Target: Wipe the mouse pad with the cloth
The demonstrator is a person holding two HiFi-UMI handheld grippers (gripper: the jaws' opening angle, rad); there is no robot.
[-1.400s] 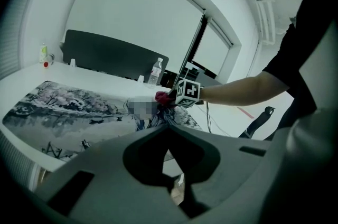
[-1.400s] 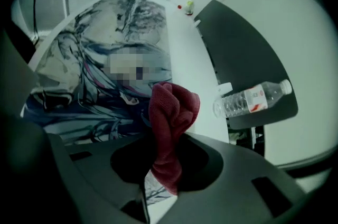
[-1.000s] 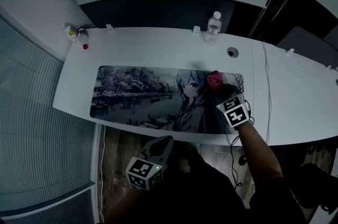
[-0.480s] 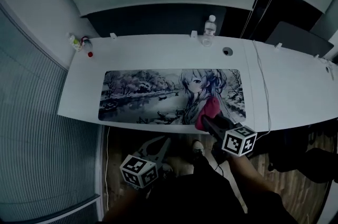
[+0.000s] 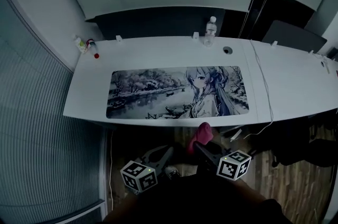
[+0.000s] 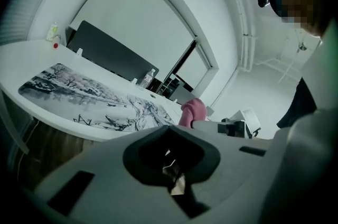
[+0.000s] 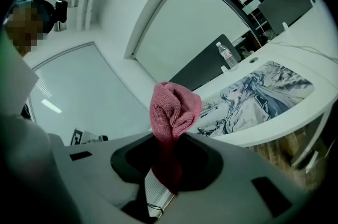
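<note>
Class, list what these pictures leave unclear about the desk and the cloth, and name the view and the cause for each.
1. Water bottle: its label is too small to read in the head view and the right gripper view.
2. Small items at the far left corner of the desk: too small and dim in the head view to identify.
3. Cloth: its lower end is hidden between the fingers of the right gripper.
4. Mouse pad: the head view is too dim to tell dirt from its print.
</note>
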